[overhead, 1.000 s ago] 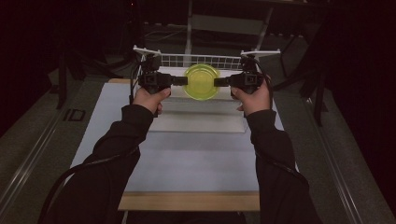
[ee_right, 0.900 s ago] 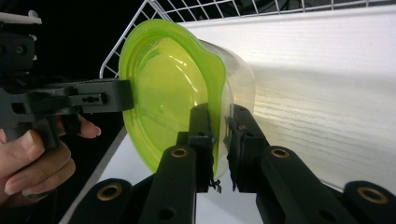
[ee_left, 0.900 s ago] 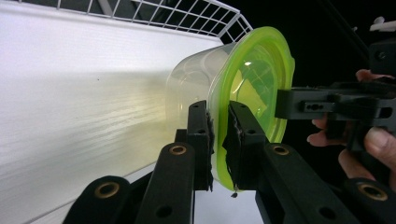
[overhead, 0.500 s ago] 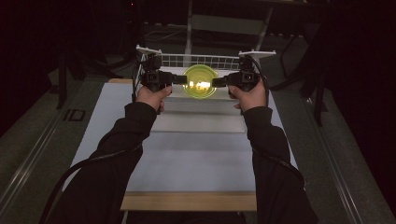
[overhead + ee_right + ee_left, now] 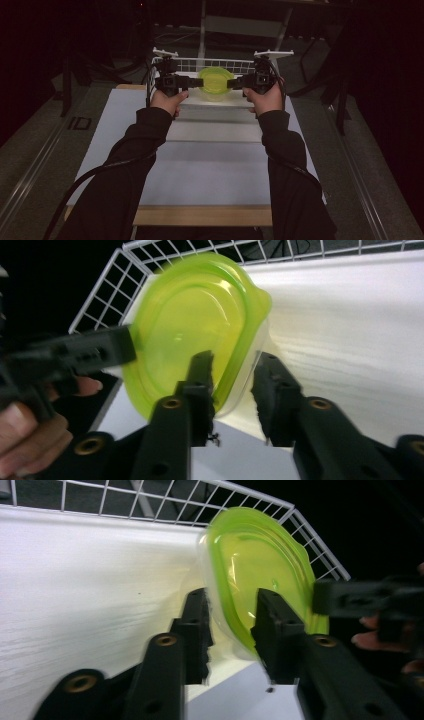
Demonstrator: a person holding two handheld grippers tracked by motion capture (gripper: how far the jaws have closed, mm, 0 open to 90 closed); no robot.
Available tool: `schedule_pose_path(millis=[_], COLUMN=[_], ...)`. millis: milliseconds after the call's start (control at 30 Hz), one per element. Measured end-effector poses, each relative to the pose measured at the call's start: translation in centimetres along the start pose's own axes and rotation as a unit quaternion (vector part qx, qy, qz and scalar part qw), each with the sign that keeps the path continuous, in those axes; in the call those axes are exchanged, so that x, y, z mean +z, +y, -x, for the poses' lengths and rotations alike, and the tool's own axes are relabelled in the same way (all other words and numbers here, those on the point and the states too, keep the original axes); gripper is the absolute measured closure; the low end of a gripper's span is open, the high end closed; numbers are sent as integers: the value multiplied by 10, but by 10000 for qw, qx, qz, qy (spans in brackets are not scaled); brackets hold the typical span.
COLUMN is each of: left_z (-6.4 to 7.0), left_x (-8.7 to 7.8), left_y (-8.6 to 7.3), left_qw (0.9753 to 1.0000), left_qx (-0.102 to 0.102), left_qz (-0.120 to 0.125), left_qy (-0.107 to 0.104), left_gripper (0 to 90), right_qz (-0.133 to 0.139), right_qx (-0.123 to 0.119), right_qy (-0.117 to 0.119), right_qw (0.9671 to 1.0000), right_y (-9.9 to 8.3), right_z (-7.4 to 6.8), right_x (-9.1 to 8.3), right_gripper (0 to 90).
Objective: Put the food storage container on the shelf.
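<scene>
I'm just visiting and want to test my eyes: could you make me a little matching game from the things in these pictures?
Things:
1. lid
2. rack
3. left gripper
4. sleeves

Descriptions:
A. white wire grid at the table's far end
B. dark cloth on the forearms
C. translucent green
D. black jaws astride the container's edge

Pairs: 1-C, 2-A, 3-D, 4-B

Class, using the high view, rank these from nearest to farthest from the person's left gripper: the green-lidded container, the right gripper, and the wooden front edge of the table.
1. Green-lidded container: just right of the left gripper, at its jaw tips.
2. Right gripper: across the container, on its far side.
3. Wooden front edge of the table: far below, at the person's end.
</scene>
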State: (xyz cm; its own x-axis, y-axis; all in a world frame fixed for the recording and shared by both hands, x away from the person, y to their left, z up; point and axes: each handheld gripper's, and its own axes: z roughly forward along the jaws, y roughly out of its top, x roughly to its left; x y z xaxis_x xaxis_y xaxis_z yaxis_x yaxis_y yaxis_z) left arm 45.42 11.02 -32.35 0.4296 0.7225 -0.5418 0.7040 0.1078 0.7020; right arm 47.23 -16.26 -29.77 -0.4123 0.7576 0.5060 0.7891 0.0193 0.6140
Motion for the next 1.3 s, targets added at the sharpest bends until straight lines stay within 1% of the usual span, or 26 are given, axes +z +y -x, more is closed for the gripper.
schedule_pose_path(millis=[67, 167, 200, 267, 333, 400, 433, 500, 533, 600, 633, 667, 700, 767, 800, 833, 867, 900, 933, 967, 1033, 1067, 1100, 1133, 1200, 1300], left_z=[-2, -2, -2, 0, 1, 1, 2, 3, 3, 3, 3, 3, 4, 3, 3, 4, 4, 3, 3, 3, 1, 0, -2, -4, -8, -14], left_x=[0, 0, 0, -3, -6, -11, -14, -19, -22, -28, -30, -32, -34, -37, -37, -39, -39, -40, -42, -43, -43, -43, -42, -42, -41, -39], left_y=[0, 0, 0, 1, 2, 2, 2, 1, 0, -4, -6, -9, -12, -18, -18, -26, -30, -34, -39, -44, -56, -62, -67, -72, -81, -89], left_qw=[10000, 10000, 9999, 9998, 9996, 9994, 9993, 9988, 9987, 9981, 9974, 9963, 9956, 9937, 9937, 9918, 9912, 9905, 9890, 9872, 9829, 9814, 9795, 9781, 9771, 9783], left_qx=[-20, -9, 26, 119, 154, 159, 196, 277, 287, 349, 460, 571, 624, 737, 737, 937, 982, 1029, 1117, 1234, 1439, 1512, 1565, 1597, 1622, 1530], left_qz=[33, 54, 95, 160, 222, 274, 307, 384, 410, 495, 499, 547, 586, 623, 623, 649, 668, 704, 789, 882, 1088, 1139, 1223, 1296, 1337, 1342], left_qy=[25, 46, 46, 83, 103, 112, 101, 120, 35, -104, -245, -322, -380, -564, -564, -582, -580, -580, -563, -485, -366, -318, -332, -334, -334, -382], left_gripper=[657, 603, 603, 525, 517, 475, 475, 454, 452, 392, 370, 323, 293, 266, 222, 222, 184, 182, 165, 149, 148, 136, 102, 85, 85, 84], right_qz=[24, 61, 56, 158, 261, 344, 368, 375, 360, 377, 396, 432, 440, 468, 468, 429, 365, 343, 319, 278, 201, 172, 155, 160, 123, 121], right_qx=[13, -34, -24, -127, -219, -300, -320, -478, -544, -640, -682, -738, -799, -875, -875, -929, -1010, -1050, -1110, -1146, -1234, -1237, -1223, -1223, -1166, -1149], right_qy=[57, 0, 10, -2, 9, 68, 62, 2, -22, -17, -35, -56, -74, -74, -74, -96, -137, -144, -163, -204, -276, -274, -247, -255, -168, -162], right_qw=[10000, 10000, 10000, 9998, 9994, 9989, 9988, 9982, 9979, 9972, 9969, 9963, 9958, 9950, 9950, 9947, 9941, 9938, 9932, 9928, 9918, 9918, 9921, 9920, 9930, 9932], right_y=[1, 2, 2, 3, 3, 3, 2, 0, -1, -6, -8, -11, -14, -21, -21, -24, -31, -35, -38, -42, -49, -52, -54, -56, -57, -57], right_z=[1, 0, 0, 2, 2, 1, 1, -3, -4, -6, -7, -8, -9, -9, -9, -9, -9, -9, -10, -10, -12, -12, -12, -12, -12, -12], right_x=[0, 1, 1, 1, -1, -4, -7, -11, -12, -16, -18, -19, -20, -19, -19, -18, -15, -14, -12, -9, -3, 1, 5, 8, 15, 25], right_gripper=[676, 662, 640, 559, 532, 490, 486, 461, 461, 461, 461, 461, 461, 463, 463, 465, 538, 580, 623, 700, 772, 803, 831, 833, 838, 837])
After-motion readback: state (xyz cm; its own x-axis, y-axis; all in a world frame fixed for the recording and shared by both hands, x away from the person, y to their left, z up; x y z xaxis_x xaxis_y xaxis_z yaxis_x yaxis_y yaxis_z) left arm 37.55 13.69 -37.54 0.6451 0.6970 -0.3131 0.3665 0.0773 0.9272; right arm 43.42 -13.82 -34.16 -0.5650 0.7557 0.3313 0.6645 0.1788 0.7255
